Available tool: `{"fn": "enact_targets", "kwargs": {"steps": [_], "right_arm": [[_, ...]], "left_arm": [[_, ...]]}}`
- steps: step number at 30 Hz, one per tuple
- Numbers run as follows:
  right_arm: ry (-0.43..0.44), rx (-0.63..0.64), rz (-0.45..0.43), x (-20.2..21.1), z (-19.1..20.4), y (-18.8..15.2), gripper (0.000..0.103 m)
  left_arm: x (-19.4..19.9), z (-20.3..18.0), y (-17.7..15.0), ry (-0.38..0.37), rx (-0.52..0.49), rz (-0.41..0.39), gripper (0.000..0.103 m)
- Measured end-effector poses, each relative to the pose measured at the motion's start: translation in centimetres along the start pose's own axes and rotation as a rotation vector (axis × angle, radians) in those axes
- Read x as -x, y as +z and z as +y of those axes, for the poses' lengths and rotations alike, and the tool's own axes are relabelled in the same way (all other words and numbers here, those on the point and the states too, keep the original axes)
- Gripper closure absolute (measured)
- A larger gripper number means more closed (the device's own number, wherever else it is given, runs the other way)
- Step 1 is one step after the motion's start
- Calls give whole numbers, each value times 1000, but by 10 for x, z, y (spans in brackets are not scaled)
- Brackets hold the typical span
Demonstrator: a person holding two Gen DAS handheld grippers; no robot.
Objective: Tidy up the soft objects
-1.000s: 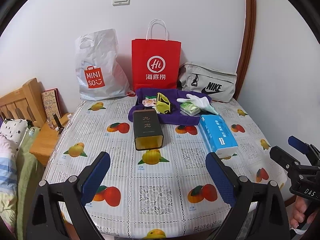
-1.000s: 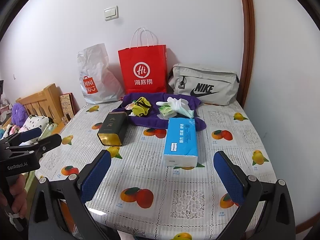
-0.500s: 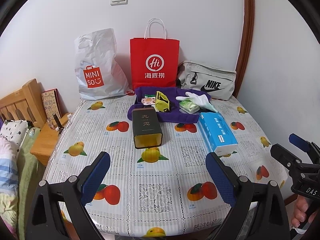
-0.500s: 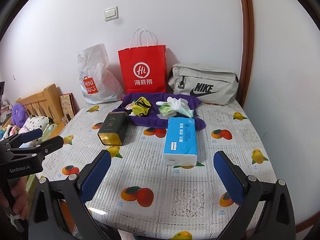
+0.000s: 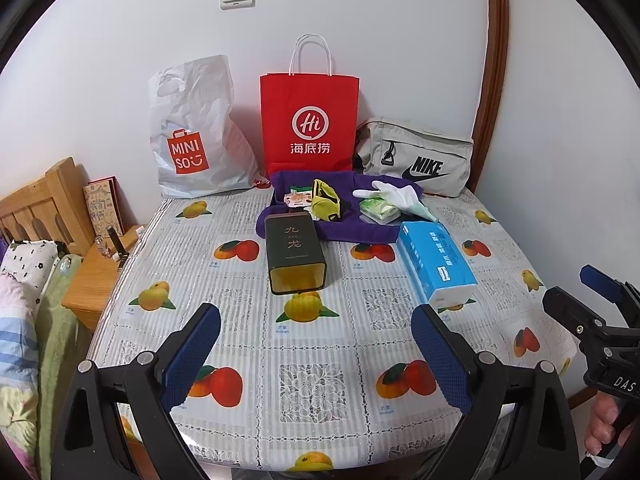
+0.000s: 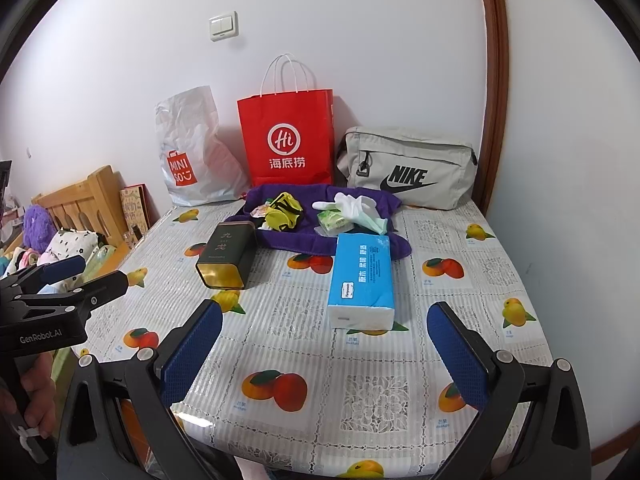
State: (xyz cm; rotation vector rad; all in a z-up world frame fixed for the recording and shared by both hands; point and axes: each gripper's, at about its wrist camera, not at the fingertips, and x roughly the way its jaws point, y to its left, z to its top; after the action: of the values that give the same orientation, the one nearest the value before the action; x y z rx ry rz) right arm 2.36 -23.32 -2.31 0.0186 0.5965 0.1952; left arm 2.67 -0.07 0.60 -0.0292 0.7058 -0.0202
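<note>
From where I hold both grippers, the near half of the table (image 5: 248, 344) lies bare, so either one can pass forward over it. Ahead on the left the dark tin (image 5: 294, 254) lies on its side, and on the right the blue tissue pack (image 6: 360, 280); between them I see an open lane to the purple cloth (image 6: 296, 244). Behind the cloth the white plastic bag (image 5: 196, 136), red paper bag (image 5: 309, 120) and grey pouch (image 6: 408, 168) stand against the wall, closing the far side. The right wall runs close along the table edge
</note>
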Motion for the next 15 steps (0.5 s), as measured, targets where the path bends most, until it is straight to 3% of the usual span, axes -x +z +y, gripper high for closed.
{"fn": "enact_targets", "kwargs": {"steps": [15], "right_arm": [[1,3,2,0,1,-1,2]], "left_arm": [[0,4,-2,4,-9,5,7]]}}
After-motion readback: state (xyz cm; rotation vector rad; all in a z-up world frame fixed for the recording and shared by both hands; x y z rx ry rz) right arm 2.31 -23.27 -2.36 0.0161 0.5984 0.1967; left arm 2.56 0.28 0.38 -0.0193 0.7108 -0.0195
